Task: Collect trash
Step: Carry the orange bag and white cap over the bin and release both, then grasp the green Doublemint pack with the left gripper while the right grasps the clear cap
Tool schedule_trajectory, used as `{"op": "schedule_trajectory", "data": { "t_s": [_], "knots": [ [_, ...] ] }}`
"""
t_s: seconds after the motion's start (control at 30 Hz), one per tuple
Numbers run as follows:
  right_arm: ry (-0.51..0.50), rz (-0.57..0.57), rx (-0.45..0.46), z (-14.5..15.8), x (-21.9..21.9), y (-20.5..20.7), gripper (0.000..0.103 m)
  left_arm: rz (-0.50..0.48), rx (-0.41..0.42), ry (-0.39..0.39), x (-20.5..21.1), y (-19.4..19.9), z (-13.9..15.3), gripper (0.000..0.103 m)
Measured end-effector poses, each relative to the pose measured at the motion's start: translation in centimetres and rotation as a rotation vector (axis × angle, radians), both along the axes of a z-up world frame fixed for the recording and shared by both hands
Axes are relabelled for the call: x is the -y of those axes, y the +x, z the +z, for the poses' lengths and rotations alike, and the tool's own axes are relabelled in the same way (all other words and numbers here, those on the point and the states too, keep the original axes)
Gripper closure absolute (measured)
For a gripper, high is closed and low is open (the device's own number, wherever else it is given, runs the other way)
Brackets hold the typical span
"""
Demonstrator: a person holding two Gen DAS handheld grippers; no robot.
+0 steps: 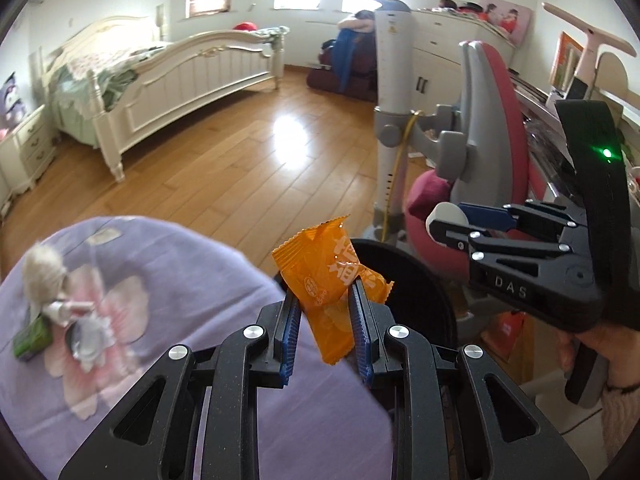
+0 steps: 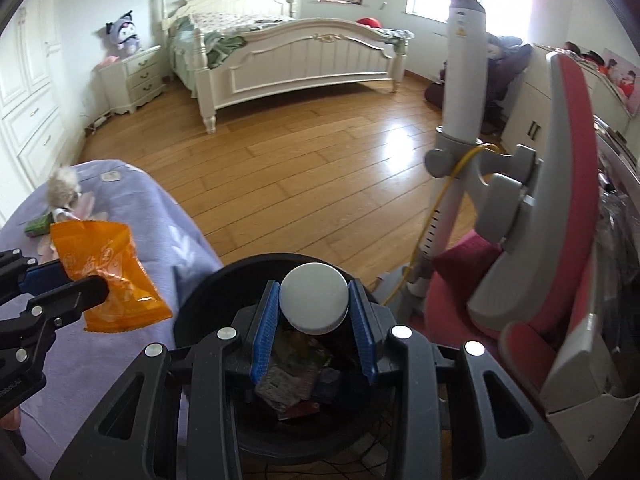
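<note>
My left gripper [image 1: 325,300] is shut on an orange snack wrapper [image 1: 320,276], held above the lavender bedspread's edge next to the black trash bin [image 1: 420,280]. My right gripper [image 2: 314,296] is shut on a round white lid [image 2: 314,298], right above the open black bin [image 2: 208,292], which holds several wrappers [image 2: 296,380]. In the left wrist view the right gripper [image 1: 440,222] shows at right with the white lid [image 1: 442,216]. In the right wrist view the left gripper [image 2: 80,280] and wrapper [image 2: 116,276] show at left.
More litter lies on the lavender bedspread [image 1: 180,280]: a fluffy beige tuft [image 1: 42,276], a green packet [image 1: 32,340] and crumpled white bits [image 1: 86,336]. A pink and grey chair [image 2: 540,240] stands right of the bin. A white bed [image 2: 300,52] is across the wooden floor [image 2: 300,168].
</note>
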State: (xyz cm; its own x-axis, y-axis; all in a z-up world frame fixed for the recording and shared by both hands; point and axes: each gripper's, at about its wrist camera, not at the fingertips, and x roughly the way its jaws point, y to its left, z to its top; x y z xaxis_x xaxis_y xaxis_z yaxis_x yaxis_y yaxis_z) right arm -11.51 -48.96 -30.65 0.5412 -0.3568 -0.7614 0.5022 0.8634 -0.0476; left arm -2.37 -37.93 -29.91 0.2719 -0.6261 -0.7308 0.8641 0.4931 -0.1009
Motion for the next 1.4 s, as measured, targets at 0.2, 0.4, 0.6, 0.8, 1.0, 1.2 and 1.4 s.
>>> {"op": "schedule_trajectory", "data": {
  "t_s": [0.2, 0.4, 0.6, 0.8, 1.0, 1.2, 1.4],
  "knots": [
    [-0.046, -0.013, -0.02, -0.5, 0.2, -0.2, 0.068, -0.008, 0.002, 0.011, 3.6, -0.2, -0.3, 0.078],
    [-0.036, -0.032, -0.015, -0.7, 1.3, -0.1, 0.068, 0.01, -0.017, 0.023, 4.7, 0.8, -1.2, 0.078],
    [-0.028, -0.048, -0.041, -0.9, 1.3, 0.1, 0.047, 0.038, 0.012, 0.02, 4.7, 0.8, -1.1, 0.039],
    [-0.035, -0.058, -0.022, -0.4, 0.9, 0.2, 0.04, 0.061, 0.011, 0.012, 2.9, 1.6, -0.8, 0.039],
    [-0.007, 0.005, -0.015, -0.4, -0.9, 2.1, 0.04, 0.148, 0.056, 0.012, -2.0, 3.6, 0.1, 0.039],
    [0.026, 0.133, -0.014, -0.8, -5.3, 6.4, 0.04, 0.33, 0.124, 0.038, -11.5, 10.1, 0.8, 0.039],
    [0.05, 0.229, -0.012, -0.7, -9.0, 10.6, 0.04, 0.283, 0.148, 0.158, -19.8, 17.4, -1.3, 0.039]
  ]
}}
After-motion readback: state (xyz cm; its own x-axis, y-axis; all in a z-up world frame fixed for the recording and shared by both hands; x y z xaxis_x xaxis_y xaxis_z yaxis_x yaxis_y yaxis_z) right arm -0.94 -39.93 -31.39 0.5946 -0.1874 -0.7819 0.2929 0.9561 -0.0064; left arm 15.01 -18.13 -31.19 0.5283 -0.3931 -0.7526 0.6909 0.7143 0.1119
